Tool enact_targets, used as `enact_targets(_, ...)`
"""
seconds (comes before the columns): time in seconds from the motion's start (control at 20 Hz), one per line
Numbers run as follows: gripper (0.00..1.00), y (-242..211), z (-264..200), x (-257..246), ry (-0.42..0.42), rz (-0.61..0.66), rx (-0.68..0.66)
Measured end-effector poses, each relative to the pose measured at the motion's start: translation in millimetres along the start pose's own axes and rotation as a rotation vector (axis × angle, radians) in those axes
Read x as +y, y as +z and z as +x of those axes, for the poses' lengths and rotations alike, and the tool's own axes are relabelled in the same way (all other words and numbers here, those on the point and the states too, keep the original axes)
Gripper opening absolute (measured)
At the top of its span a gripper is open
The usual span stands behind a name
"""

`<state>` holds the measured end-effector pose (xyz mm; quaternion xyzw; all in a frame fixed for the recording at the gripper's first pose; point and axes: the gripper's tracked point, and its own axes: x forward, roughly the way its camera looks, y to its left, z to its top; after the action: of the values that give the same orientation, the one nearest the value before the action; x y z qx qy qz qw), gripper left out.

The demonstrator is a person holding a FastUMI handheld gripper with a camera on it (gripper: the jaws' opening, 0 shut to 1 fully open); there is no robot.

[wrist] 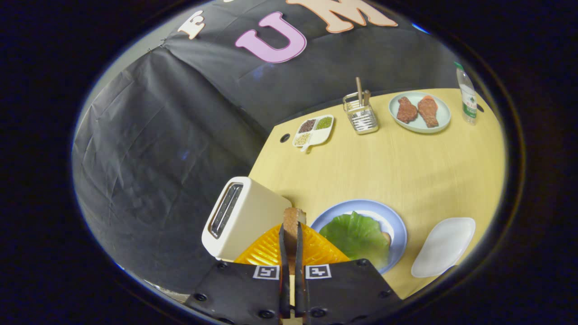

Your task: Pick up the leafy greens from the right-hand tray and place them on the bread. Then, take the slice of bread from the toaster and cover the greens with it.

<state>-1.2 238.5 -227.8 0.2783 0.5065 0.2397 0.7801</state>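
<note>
**Bread slice pinched in my jaws above the bench**

My jaws (pixel 291 232) were nearly closed, both fingers (pixel 283 253) pressing on the flat faces of a slice of bread (pixel 292 216) held upright on edge, its brown crust poking out past my fingertips. The slice was lifted clear of the toaster (pixel 239 216), which sat just at 10 o'clock from it, white, its slot (pixel 226 210) facing up and to the left.

At 4 o'clock from the slice, close by, lay the leafy greens (pixel 356 234), a broad green leaf spread over the blue plate (pixel 397 225). A small tan corner of the bread under the greens (pixel 386 236) peeped out at the leaf's right side. Farther at 3 o'clock, apart from the plate, was a white tray (pixel 445 246), lying bare on the bench (pixel 406 167).

Directly under my fingers I could see a ribbed orange thing (pixel 266 250); what it was I could not tell.

Well beyond, toward 1 o'clock, a pale round plate (pixel 420 126) carried two brown pieces of food (pixel 417 110). Just left of it stood a wire holder (pixel 360 116) with sticks upright in it, and left of that a white divided dish (pixel 314 131) with dark, green and pale grains. A plastic bottle (pixel 467 97) stood at the bench's far right edge.
</note>
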Motion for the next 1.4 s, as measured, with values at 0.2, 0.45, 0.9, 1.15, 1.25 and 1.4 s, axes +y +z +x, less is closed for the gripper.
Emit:
enact_targets(0.2, 0.07, -8, 2, -22, -0.023, 0.008, 0.008)
enact_targets(0.45, 0.07, -19, 7, -53, -0.069, 0.021, 0.020)
enact_targets(0.9, 0.25, -32, 9, -103, -0.159, -0.023, 0.066)
enact_targets(1.15, 0.58, -41, 10, -110, -0.176, -0.073, 0.078)
enact_targets(1.25, 0.75, -36, 2, -108, -0.165, -0.098, 0.057)
enact_targets(1.4, 1.00, -26, -18, -100, -0.153, -0.149, -0.010)
